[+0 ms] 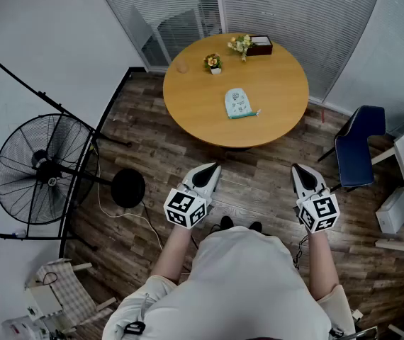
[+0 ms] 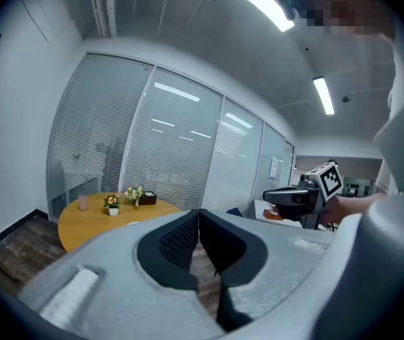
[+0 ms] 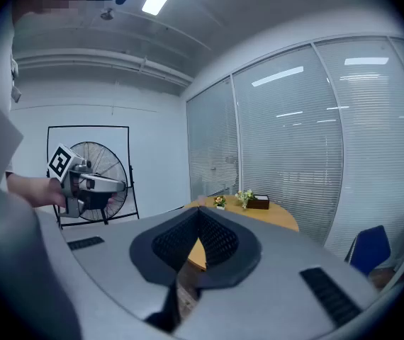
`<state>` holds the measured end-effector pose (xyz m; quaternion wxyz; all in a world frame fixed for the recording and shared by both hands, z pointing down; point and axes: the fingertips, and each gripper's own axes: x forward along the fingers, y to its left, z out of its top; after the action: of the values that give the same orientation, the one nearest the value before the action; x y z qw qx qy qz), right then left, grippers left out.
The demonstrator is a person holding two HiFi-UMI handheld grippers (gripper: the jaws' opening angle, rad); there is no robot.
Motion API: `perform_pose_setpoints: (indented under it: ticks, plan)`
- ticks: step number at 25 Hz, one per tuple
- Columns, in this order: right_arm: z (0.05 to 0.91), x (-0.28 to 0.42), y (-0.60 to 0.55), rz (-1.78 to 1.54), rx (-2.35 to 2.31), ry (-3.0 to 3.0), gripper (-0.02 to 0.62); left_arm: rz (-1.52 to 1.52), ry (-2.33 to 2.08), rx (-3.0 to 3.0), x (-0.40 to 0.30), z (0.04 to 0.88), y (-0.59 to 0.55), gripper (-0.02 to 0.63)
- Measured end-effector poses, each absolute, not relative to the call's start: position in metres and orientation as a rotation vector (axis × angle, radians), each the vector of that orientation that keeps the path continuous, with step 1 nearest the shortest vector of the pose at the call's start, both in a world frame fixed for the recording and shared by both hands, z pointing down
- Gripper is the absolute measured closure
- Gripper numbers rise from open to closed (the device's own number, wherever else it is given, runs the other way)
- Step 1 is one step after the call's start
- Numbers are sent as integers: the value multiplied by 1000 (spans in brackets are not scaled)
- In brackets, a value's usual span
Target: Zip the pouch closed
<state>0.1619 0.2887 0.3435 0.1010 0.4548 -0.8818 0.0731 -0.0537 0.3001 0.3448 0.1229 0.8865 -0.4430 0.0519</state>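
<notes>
**Both grippers closed and held far from the pouch**

Head view: the person stands on the wooden floor (image 1: 259, 183) and holds the left gripper (image 1: 212, 169) and the right gripper (image 1: 300, 169) low in front of the body, well apart from each other. The pouch (image 1: 238, 103) (pale, with a teal edge at the bottom) lies flat on the round table (image 1: 188, 112), near its middle and well ahead of both grippers. Two small flower pots (image 1: 214, 63) and a dark box (image 1: 260, 44) stand at the far side of the table. A standing fan (image 1: 42, 168) is at the left, a blue chair (image 1: 358, 146) at the right.

Left gripper view: the left gripper (image 2: 199, 214) has its jaws pressed together at the tips, with nothing between them. The table (image 2: 81, 222) shows far behind, at the left.

Right gripper view: the right gripper (image 3: 200, 214) is also closed tip to tip and empty. The table (image 3: 276, 216) stands beyond it.
</notes>
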Motion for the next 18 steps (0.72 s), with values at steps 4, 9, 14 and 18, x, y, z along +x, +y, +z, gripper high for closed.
perform_pose_setpoints:
  ticks: [4,9,14,18]
  plan:
    - [344,160,285,212,1339,-2608,592,149,-1291,2589,-53,346,296,586]
    - [343,154,287,199,1318,-2615,592,152,-1286,2589,-54,346,296,586]
    - [345,149,286,218,1308,-2618,592,158,-1278,2596,-55,346,294,586]
    - [349,149,285,244,1321,-2613,592,170,-1265,2605,-54,346,291,586]
